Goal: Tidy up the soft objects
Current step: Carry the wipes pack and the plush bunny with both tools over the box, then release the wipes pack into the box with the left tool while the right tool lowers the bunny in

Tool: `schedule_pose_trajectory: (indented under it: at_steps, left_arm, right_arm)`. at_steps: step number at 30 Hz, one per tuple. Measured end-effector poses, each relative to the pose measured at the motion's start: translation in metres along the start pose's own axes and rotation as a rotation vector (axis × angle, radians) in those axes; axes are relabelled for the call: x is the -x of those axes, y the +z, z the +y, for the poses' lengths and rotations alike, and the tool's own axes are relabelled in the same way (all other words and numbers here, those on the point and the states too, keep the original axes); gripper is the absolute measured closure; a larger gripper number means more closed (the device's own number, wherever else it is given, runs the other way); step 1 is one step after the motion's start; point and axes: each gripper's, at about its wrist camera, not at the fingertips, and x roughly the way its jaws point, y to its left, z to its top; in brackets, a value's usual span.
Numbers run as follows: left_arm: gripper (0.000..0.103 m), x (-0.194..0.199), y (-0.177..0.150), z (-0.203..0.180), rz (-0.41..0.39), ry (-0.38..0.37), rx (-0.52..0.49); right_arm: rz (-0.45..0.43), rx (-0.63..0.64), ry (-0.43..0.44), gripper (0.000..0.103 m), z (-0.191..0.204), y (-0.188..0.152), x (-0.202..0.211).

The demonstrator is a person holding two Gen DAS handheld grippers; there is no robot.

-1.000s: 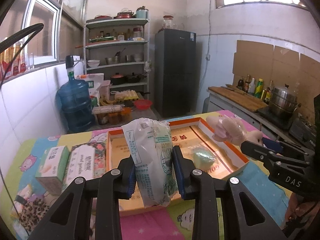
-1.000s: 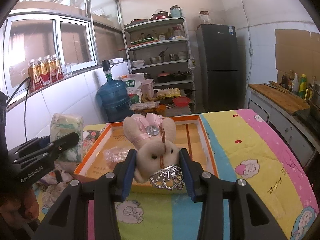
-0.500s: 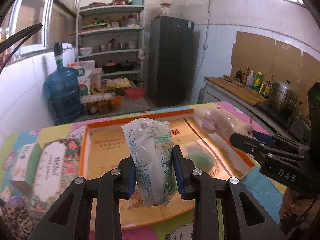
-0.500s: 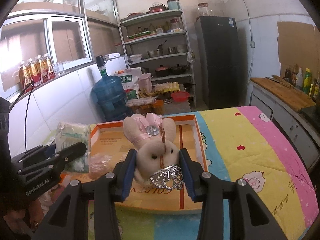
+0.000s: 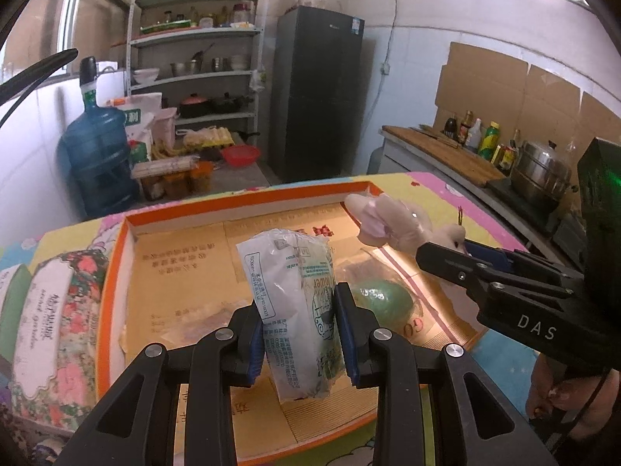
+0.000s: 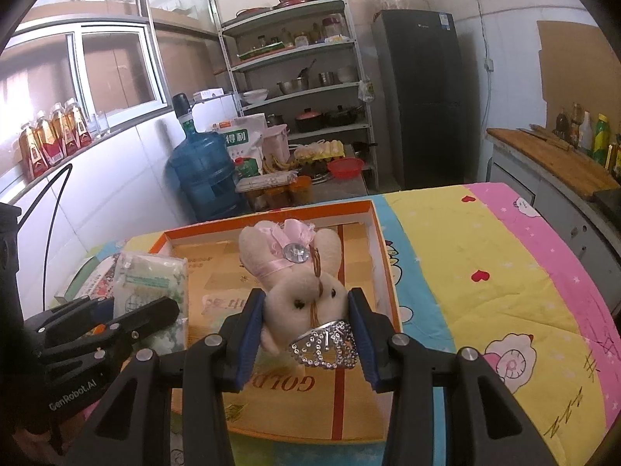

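Tissue pack [image 5: 295, 310], wrapped in white plastic with green print, stands upright between the blue pads of the left gripper [image 5: 300, 336], whose jaws are closed on its lower half; the pack hangs above the near part of the orange-rimmed box [image 5: 116, 264]. On the box floor to the right of the pack lies a green round object in a clear bag [image 5: 382, 299] (what it is cannot be told through the plastic).

From the right wrist view, the right gripper [image 6: 306, 336] has its jaws pressed against both sides of a beige plush bunny [image 6: 295, 275], which sits ears-up with a pink bow and a glittering silver crown [image 6: 326, 345] at its lower edge. The bunny is held over the box's right half, above the bare cardboard floor.

Both held things are in the air above the box, the pack to the left and the bunny to the right, well apart.

Left of the box, on the cartoon-print cloth [image 6: 485, 256] covering the counter, lies a floral tissue box [image 5: 54, 326] just beside the orange rim.
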Motion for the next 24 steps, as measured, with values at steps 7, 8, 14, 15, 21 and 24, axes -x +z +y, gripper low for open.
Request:
schedule_pose_trajectory:
  at_steps: [7, 8, 14, 15, 21, 24]
  left_arm:
    - [0.070, -0.017, -0.003, 0.004, 0.059, -0.028, 0.031]
    - [0.069, -0.018, -0.003, 0.004, 0.061, -0.035, 0.034]
    - [0.045, -0.020, -0.003, 0.006, 0.054, -0.057, 0.046]
    - [0.039, -0.019, -0.003, 0.006, 0.048, -0.055, 0.043]
    - [0.030, -0.015, -0.002, 0.007, 0.039, -0.053, 0.054]
    - [0.030, -0.010, -0.002, 0.007, 0.031, -0.047, 0.058]
  right_arm:
    - [0.033, -0.010, 0.002, 0.059, -0.006, -0.003, -0.011]
    - [0.037, -0.014, 0.005, 0.058, -0.006, -0.002, -0.013]
    - [0.049, -0.035, 0.009, 0.057, -0.010, -0.004, -0.015]
    - [0.048, -0.037, 0.008, 0.057, -0.010, -0.005, -0.015]
    - [0.040, -0.052, 0.015, 0.047, -0.012, -0.006, -0.013]
    - [0.035, -0.059, 0.016, 0.047, -0.013, -0.006, -0.011]
